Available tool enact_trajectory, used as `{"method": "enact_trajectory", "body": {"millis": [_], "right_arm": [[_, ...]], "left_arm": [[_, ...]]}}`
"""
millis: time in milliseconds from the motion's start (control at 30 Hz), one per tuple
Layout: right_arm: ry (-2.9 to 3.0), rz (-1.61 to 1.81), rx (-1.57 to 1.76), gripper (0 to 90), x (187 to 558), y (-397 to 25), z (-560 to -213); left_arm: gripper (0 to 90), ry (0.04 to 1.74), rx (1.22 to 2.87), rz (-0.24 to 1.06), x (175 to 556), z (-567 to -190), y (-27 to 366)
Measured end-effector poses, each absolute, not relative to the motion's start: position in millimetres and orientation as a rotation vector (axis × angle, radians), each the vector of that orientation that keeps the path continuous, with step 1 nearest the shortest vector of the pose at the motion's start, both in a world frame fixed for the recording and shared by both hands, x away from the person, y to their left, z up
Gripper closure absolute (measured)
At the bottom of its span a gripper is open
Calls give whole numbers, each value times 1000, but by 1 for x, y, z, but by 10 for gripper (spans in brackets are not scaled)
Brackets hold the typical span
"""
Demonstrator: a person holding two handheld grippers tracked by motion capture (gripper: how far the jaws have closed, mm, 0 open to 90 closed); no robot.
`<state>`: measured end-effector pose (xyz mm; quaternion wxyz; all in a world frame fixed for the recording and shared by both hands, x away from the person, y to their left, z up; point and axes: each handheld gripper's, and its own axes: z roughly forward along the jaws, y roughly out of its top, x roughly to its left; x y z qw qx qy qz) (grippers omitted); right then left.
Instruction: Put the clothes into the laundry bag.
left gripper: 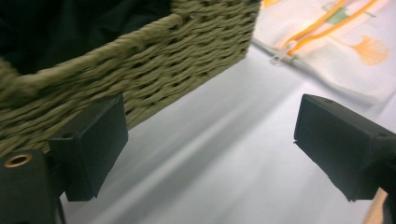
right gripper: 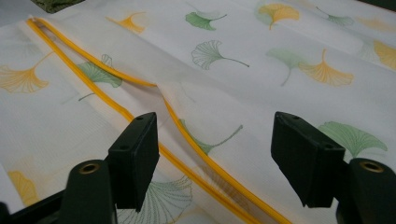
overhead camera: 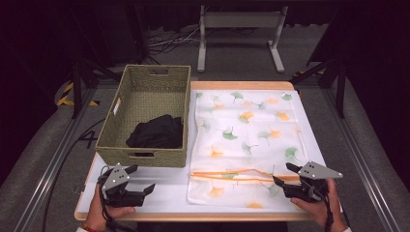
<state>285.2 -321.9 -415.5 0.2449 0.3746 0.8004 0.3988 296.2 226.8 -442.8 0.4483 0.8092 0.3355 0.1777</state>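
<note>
A woven basket (overhead camera: 145, 116) stands left of centre in the high view, with a black garment (overhead camera: 157, 133) bunched in its near end. Right of it lies a white leaf-printed laundry bag (overhead camera: 246, 140), its orange zipper (overhead camera: 232, 174) partly open. The left gripper (overhead camera: 143, 180) hovers lower left, jaws open and empty. The right gripper (overhead camera: 281, 174) sits lower right at the zipper, jaws spread.
</note>
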Motion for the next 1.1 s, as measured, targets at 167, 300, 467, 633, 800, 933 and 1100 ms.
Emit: {"method": "enact_trajectory", "body": {"millis": [167,300,467,633,800,933,1100], "right_arm": [[2191,1085,1014,317,285,-322,-415],[2235,1054,981,276,288,-319,-418],[2279,1022,959,238,294,-313,-422],[2326,994,914,314,299,-306,-416],[2392,927,845,389,305,-293,-412],[2437,892,800,431,312,-280,-412],[2467,858,787,431,321,-273,-413]], "left_arm": [[104,823,1988,455,297,-443,231],[103,817,2000,470,297,-444,229],[110,805,2022,470,298,-445,228],[116,791,2026,464,298,-445,226],[138,790,2047,464,299,-446,224],[155,797,2068,464,301,-448,222],[157,804,2064,461,302,-448,222]]}}
